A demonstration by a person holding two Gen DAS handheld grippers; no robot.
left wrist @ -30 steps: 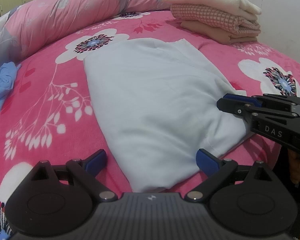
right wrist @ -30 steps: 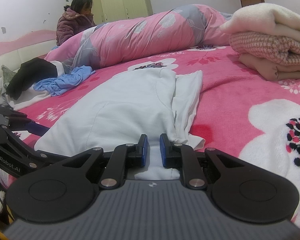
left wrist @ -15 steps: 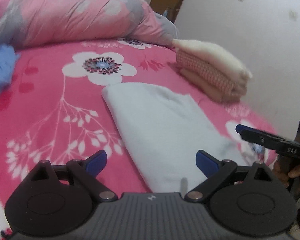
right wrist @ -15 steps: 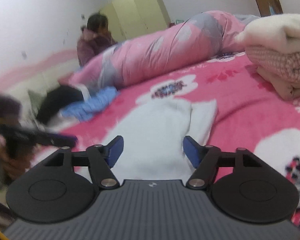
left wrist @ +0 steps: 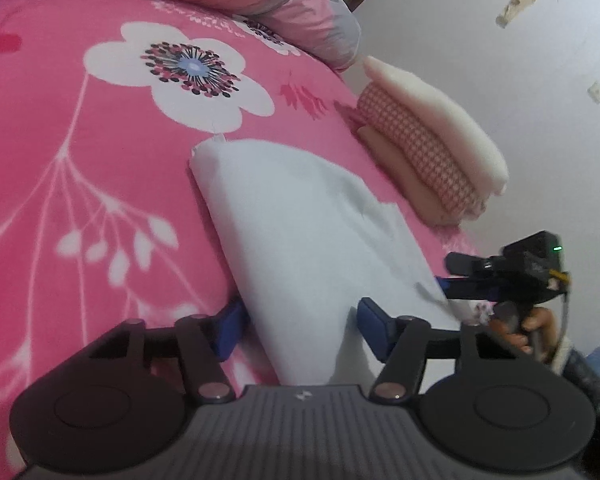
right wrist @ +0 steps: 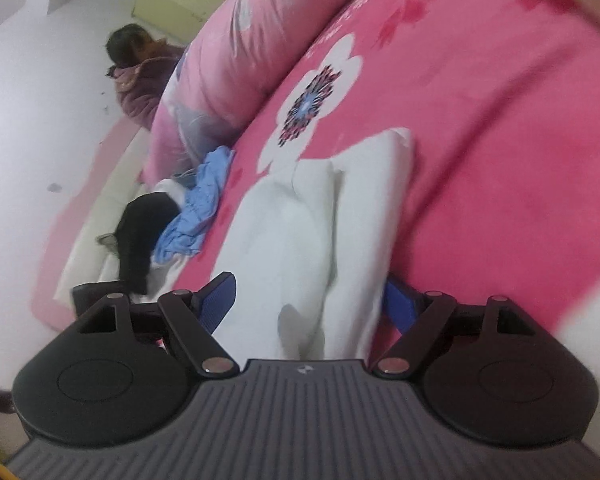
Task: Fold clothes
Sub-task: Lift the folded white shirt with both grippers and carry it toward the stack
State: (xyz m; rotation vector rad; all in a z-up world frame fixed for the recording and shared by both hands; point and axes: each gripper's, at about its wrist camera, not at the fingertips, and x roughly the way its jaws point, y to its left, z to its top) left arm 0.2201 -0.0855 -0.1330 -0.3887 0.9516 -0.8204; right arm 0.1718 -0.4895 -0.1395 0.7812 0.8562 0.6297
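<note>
A folded white garment (left wrist: 312, 240) lies on the pink flowered bedspread (left wrist: 80, 160). My left gripper (left wrist: 298, 326) is open, its blue pads on either side of the garment's near edge. My right gripper (right wrist: 310, 300) is open too, straddling the near end of the same white garment (right wrist: 300, 220). In the left wrist view the right gripper (left wrist: 460, 280) shows at the garment's right corner, held by a hand (left wrist: 528, 326). Both views are tilted.
A stack of folded clothes (left wrist: 428, 136) sits near the wall at the bed's right side. A rolled pink quilt (right wrist: 236, 52) lies along the far side. A blue garment (right wrist: 198, 204) and a black one (right wrist: 140, 232) lie in a heap. A person (right wrist: 140, 68) sits beyond the bed.
My right gripper was shut on the garment's near edge a second ago and has opened. Both grippers have tilted and swung; the left has moved up to the garment's near edge.
</note>
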